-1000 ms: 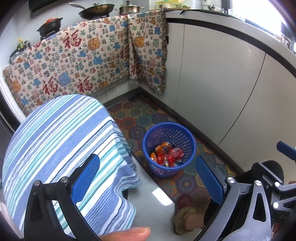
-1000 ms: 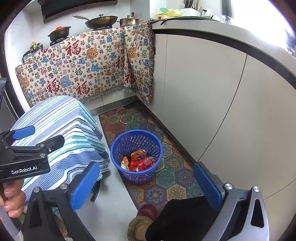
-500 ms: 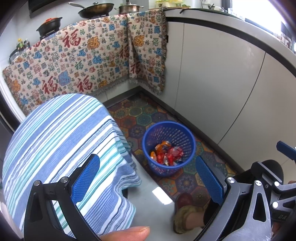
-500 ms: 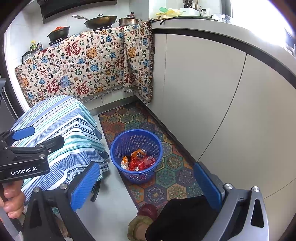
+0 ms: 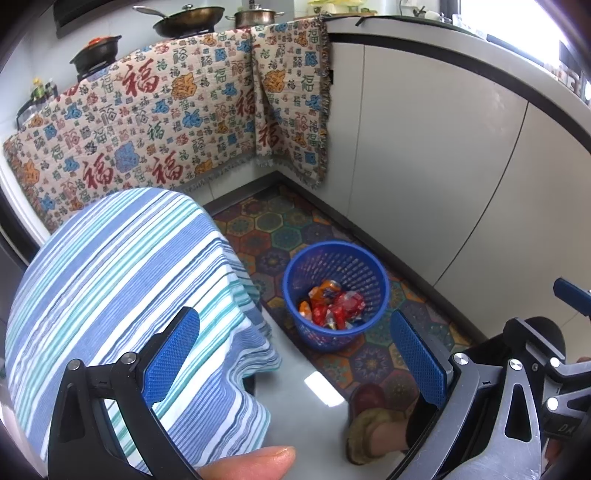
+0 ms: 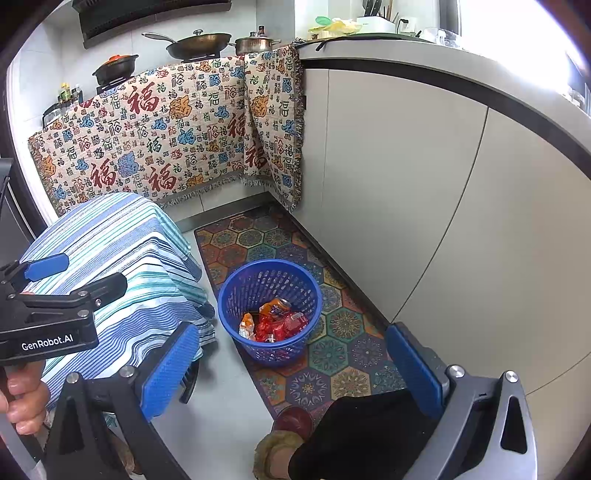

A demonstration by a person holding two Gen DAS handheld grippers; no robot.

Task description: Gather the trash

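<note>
Nothing has really moved since a second ago, both views sit almost exactly where they were, maybe a tiny drift at most. Left gripper point(image 5: 295, 349) is spread wide with nothing between its blue pads, and the right gripper point(image 6: 291, 363) is the same, wide apart and empty. In the right wrist view you can also see the left gripper's body off to the side with a hand point(image 6: 20, 398) wrapped around its handle.

All the trash is down in the blue basket point(image 5: 334, 293), which stands on the patterned hexagon floor mat point(image 5: 280, 230) close to the white cabinet doors point(image 5: 424, 166). Inside it there's a heap of red and orange snack wrappers point(image 5: 332, 308), and from the right side what looks like an orange can point(image 6: 277, 306) lying on top of the pile.

Just beside the basket is a small table or stool, can't tell which, draped in a blue and teal striped cloth point(image 5: 122, 280), and the top of it is bare. Behind it a big patterned blanket with red characters point(image 5: 166, 122) hangs down over the counter front, with a wok point(image 5: 188, 18) and a lidded pot point(image 5: 255, 16) up on the stove. A foot in a slipper point(image 5: 369, 424) shows at the bottom, near the mat's edge.
</note>
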